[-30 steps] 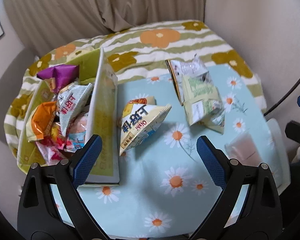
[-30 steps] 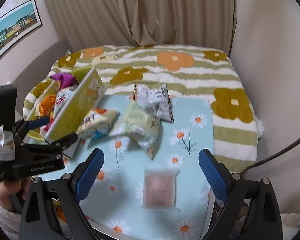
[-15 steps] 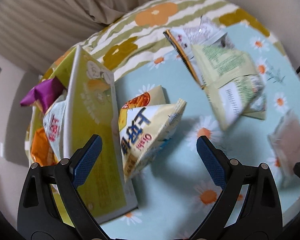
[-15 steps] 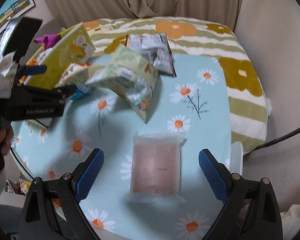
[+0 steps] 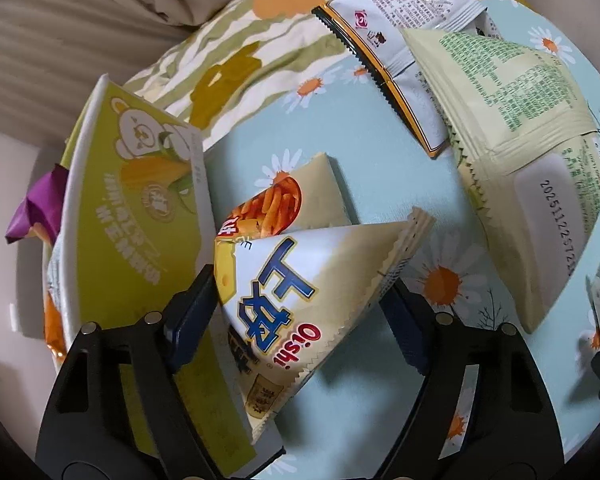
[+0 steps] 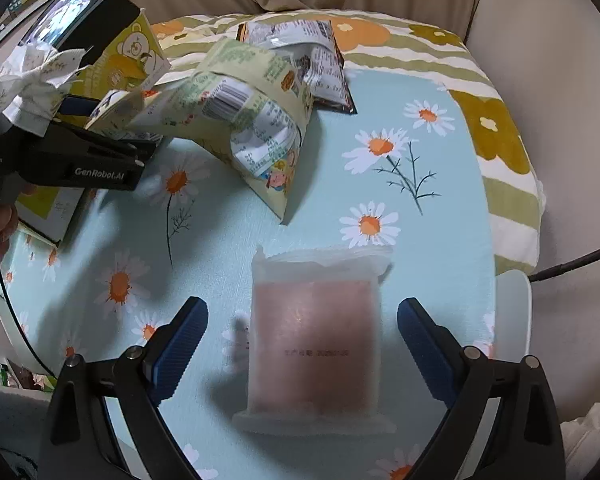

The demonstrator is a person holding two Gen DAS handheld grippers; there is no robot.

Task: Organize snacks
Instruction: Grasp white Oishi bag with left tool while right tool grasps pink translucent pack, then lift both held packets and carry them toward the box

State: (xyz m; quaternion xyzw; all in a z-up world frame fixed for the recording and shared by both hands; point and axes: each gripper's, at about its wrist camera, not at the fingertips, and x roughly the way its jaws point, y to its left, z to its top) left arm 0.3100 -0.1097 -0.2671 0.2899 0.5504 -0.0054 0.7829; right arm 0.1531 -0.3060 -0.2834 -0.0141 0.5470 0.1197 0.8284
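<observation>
My left gripper (image 5: 300, 316) is open with its jaws on either side of a white and yellow Oishi snack bag (image 5: 296, 300) that leans against the green carton box (image 5: 136, 216). The bag sits between the fingers; I cannot see them press it. My right gripper (image 6: 300, 340) is open, its jaws on either side of a pink snack in a clear frosted packet (image 6: 316, 344) lying flat on the daisy cloth. The left gripper also shows in the right wrist view (image 6: 112, 128), at the left by the box.
A pale green bag (image 5: 528, 184) and a white foil bag (image 5: 396, 32) lie beyond on the light blue daisy cloth (image 6: 440, 184). A purple wrapper (image 5: 40, 204) sticks out of the box. The table edge and a cable (image 6: 572, 260) run along the right.
Both grippers have moved down and forward. The left one now straddles the Oishi bag; the right one now straddles the pink packet. Both remain open.
</observation>
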